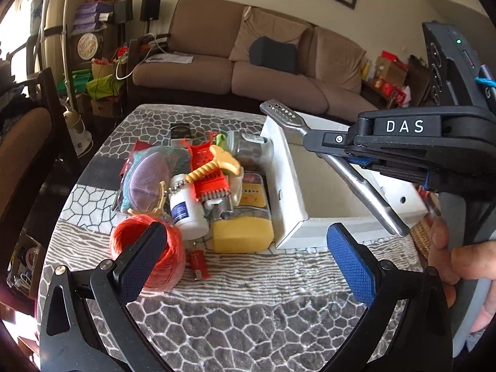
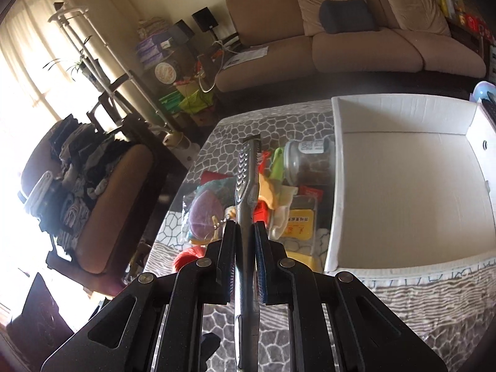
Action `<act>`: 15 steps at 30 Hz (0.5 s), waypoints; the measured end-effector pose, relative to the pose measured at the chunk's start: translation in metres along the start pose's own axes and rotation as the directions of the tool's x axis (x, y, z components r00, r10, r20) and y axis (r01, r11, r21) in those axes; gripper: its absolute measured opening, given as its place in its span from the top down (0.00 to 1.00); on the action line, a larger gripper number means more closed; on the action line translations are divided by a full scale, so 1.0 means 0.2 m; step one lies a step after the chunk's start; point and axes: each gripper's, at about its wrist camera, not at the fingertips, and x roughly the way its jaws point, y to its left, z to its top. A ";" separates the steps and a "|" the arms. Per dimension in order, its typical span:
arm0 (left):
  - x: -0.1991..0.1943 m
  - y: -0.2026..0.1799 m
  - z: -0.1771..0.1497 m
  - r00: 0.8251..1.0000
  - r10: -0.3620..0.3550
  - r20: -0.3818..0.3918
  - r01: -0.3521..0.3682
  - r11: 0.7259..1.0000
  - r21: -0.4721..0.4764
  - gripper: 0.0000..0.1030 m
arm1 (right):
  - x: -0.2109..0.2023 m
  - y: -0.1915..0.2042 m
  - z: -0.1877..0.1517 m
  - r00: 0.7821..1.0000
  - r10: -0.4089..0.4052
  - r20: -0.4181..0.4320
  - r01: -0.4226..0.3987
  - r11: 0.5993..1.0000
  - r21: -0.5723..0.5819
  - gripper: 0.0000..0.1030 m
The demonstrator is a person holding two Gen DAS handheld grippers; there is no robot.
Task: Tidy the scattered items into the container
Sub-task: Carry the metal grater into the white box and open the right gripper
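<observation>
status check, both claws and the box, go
Right claw shut on flat perforated metal tool, lifted. Left claw open, empty. White cardboard box empty. Nothing in the way.

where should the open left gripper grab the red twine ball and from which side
Grip the red twine ball across its rounded middle, coming down from above on the near side. It sits at the pile's front edge, so the left gripper has free table there; the white bottle crowds its far side.

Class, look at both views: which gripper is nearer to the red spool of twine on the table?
Left. The left gripper, open, hovers beside the red spool of twine; the right gripper, holding metal tongs, is over the white box.
</observation>
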 end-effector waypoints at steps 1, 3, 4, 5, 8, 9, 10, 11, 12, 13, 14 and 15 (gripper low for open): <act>0.02 -0.05 0.02 1.000 -0.011 0.000 0.011 1.000 0.011 0.00 | -0.02 -0.06 0.02 1.000 -0.009 0.007 0.009 1.000 0.013 0.89; 0.07 -0.15 0.07 1.000 -0.028 -0.004 0.028 0.999 0.028 0.00 | -0.07 -0.18 0.05 0.999 -0.031 0.021 0.031 0.999 0.037 0.89; 0.11 -0.20 0.10 0.999 -0.035 -0.009 0.035 0.999 0.036 0.00 | -0.10 -0.24 0.06 0.999 -0.046 0.029 0.045 0.998 0.048 0.89; 0.15 -0.25 0.12 0.999 -0.039 -0.015 0.040 0.998 0.044 0.00 | -0.12 -0.31 0.08 0.997 -0.061 0.036 0.059 0.997 0.058 0.89; 0.27 -0.39 0.19 0.998 -0.050 -0.034 0.052 0.996 0.073 0.00 | -0.18 -0.52 0.12 0.992 -0.114 0.049 0.109 0.990 0.094 0.89; 0.32 -0.43 0.20 0.998 -0.052 -0.042 0.055 0.995 0.083 0.00 | -0.19 -0.60 0.13 0.990 -0.132 0.051 0.126 0.986 0.108 0.89; 0.36 -0.47 0.22 0.997 -0.052 -0.050 0.056 0.994 0.092 0.00 | -0.20 -0.67 0.14 0.988 -0.148 0.051 0.141 0.982 0.123 0.89; 0.41 -0.51 0.23 0.997 -0.052 -0.058 0.057 0.993 0.101 0.00 | -0.21 -0.75 0.16 0.985 -0.164 0.050 0.156 0.978 0.138 0.89; 0.45 -0.55 0.24 0.996 -0.051 -0.066 0.058 0.992 0.111 0.00 | -0.22 -0.83 0.18 0.982 -0.182 0.048 0.173 0.973 0.151 0.89; 0.50 -0.58 0.25 0.996 -0.049 -0.073 0.058 0.991 0.122 0.00 | -0.22 -0.91 0.19 0.978 -0.202 0.045 0.192 0.968 0.163 0.89; 0.54 -0.61 0.25 0.996 -0.048 -0.080 0.058 0.990 0.132 0.00 | -0.22 -0.99 0.20 0.974 -0.223 0.042 0.212 0.962 0.174 0.89; 0.58 -0.63 0.25 0.995 -0.048 -0.086 0.060 0.988 0.142 0.00 | -0.22 -1.07 0.21 0.969 -0.244 0.038 0.233 0.955 0.184 0.89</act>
